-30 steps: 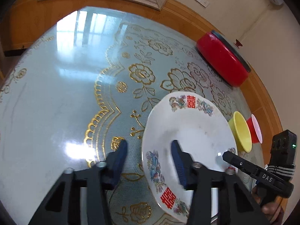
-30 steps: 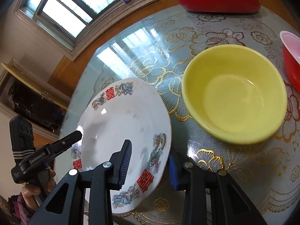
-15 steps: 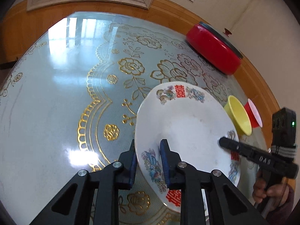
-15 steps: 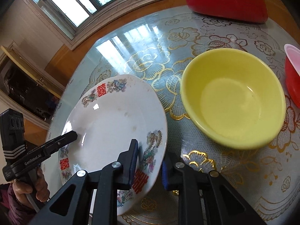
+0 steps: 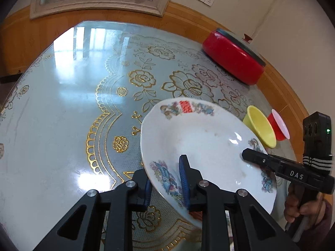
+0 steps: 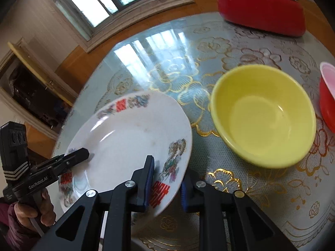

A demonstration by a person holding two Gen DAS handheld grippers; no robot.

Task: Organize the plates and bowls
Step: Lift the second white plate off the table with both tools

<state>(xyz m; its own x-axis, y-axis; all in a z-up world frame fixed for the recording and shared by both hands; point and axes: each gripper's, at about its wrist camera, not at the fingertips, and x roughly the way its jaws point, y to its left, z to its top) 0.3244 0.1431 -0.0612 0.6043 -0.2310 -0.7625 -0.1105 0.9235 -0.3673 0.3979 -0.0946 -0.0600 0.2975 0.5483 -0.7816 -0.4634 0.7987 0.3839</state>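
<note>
Plate [image 5: 201, 144], white and flowered: we clamp its opposite rims with left gripper [image 5: 167, 185] and right gripper [image 6: 166, 185] to steady its tilted lift.

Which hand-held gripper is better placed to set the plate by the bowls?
Right hand-held gripper: it clamps the white plate on the rim beside the yellow bowl; the left hand-held gripper clamps the far rim.

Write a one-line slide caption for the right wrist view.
Both grippers, right and left, clamp the white floral-rimmed plate beside the yellow plastic bowl on the glass-topped table.
</note>
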